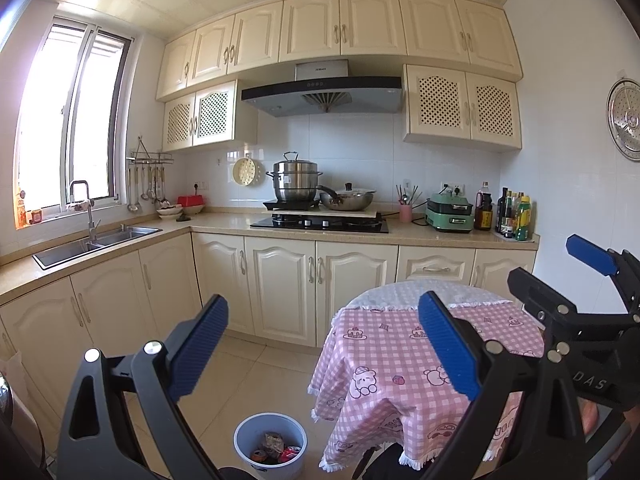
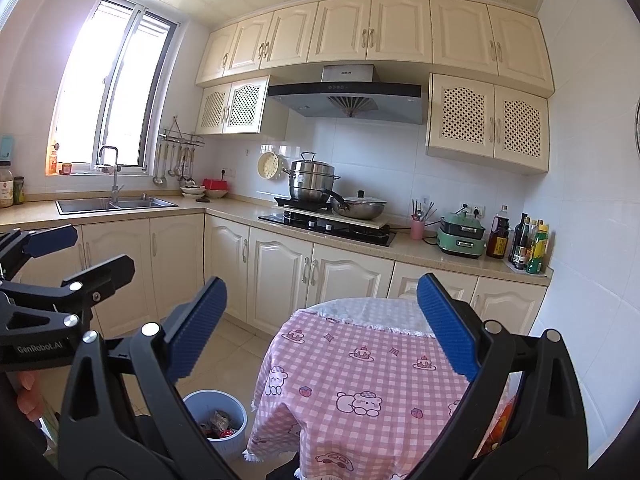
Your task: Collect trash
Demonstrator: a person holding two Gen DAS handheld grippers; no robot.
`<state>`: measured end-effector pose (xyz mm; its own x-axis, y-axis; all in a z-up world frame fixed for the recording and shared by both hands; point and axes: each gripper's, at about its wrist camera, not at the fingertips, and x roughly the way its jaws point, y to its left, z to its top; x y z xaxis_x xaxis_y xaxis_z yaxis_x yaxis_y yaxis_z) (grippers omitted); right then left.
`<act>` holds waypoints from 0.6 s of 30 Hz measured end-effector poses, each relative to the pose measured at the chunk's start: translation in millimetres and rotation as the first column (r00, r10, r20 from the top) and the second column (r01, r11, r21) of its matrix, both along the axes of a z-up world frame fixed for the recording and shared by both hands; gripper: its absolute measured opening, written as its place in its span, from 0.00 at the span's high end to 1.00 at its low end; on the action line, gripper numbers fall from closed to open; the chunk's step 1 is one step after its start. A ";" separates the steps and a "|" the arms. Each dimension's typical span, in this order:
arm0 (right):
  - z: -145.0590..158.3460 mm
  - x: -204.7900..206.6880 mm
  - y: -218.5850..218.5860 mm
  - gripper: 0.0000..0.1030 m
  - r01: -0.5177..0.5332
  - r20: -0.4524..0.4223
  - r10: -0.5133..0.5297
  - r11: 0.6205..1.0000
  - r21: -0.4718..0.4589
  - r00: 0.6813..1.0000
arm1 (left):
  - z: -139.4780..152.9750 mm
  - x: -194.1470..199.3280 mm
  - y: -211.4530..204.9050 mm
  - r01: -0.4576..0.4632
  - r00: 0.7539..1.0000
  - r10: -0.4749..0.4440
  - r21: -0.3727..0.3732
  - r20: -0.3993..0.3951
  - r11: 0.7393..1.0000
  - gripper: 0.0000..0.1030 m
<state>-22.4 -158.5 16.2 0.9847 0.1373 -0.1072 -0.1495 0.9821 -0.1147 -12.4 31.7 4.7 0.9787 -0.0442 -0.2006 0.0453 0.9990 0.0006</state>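
Crumpled wrappers and cans [image 1: 276, 449] lie in the pale blue bin [image 1: 245, 436] on the floor, just beside the round table [image 1: 404, 344] with its pink checked cloth. My left gripper [image 1: 322, 346] and right gripper [image 2: 322, 330] hang above, jaws spread wide, holding nothing.

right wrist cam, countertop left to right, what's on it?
Sink → red box → steamer pot → lidded wok → pink utensil cup → green cooker → dark sauce bottle → bottle cluster at the right wall.
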 end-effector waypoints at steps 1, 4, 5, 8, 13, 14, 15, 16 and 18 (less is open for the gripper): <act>-0.2 0.4 -0.7 0.09 0.000 -0.001 0.000 1.000 0.000 1.000 | -0.2 0.3 0.4 0.000 1.000 0.000 0.000 -0.002 1.000 0.09; -1.0 3.2 -3.3 0.09 -0.001 -0.007 0.001 1.000 0.000 1.000 | -1.6 1.3 1.0 0.002 1.000 -0.002 0.001 -0.008 1.000 0.09; -2.1 3.1 -3.9 0.09 -0.001 -0.009 0.001 1.000 0.001 1.000 | -2.2 2.0 0.9 0.003 1.000 -0.003 0.002 -0.010 1.000 0.09; -3.5 5.7 -6.4 0.09 -0.003 -0.017 0.003 1.000 0.001 1.000 | -3.5 5.7 0.8 0.003 1.000 -0.003 0.007 -0.020 1.000 0.09; -6.5 16.2 -10.7 0.08 -0.005 -0.037 0.005 1.000 0.004 0.999 | -7.2 14.9 0.4 -0.001 0.999 0.001 0.013 -0.045 1.000 0.09; -8.3 18.4 -11.7 0.08 -0.004 -0.043 0.004 1.000 0.005 0.999 | -8.7 17.8 0.6 -0.001 0.999 0.002 0.013 -0.052 1.000 0.09; -9.6 20.7 -12.8 0.09 -0.002 -0.048 0.003 1.000 0.007 0.999 | -10.5 21.1 0.9 0.000 0.998 0.001 0.012 -0.061 1.000 0.09; -11.2 23.4 -14.6 0.09 -0.002 -0.053 0.002 1.000 0.011 0.999 | -11.7 23.4 1.0 -0.001 0.998 0.002 0.011 -0.067 1.000 0.09; -15.5 30.2 -17.7 0.09 0.002 -0.070 -0.001 1.000 0.020 0.998 | -15.5 29.7 0.9 -0.003 0.996 0.004 0.013 -0.086 1.000 0.09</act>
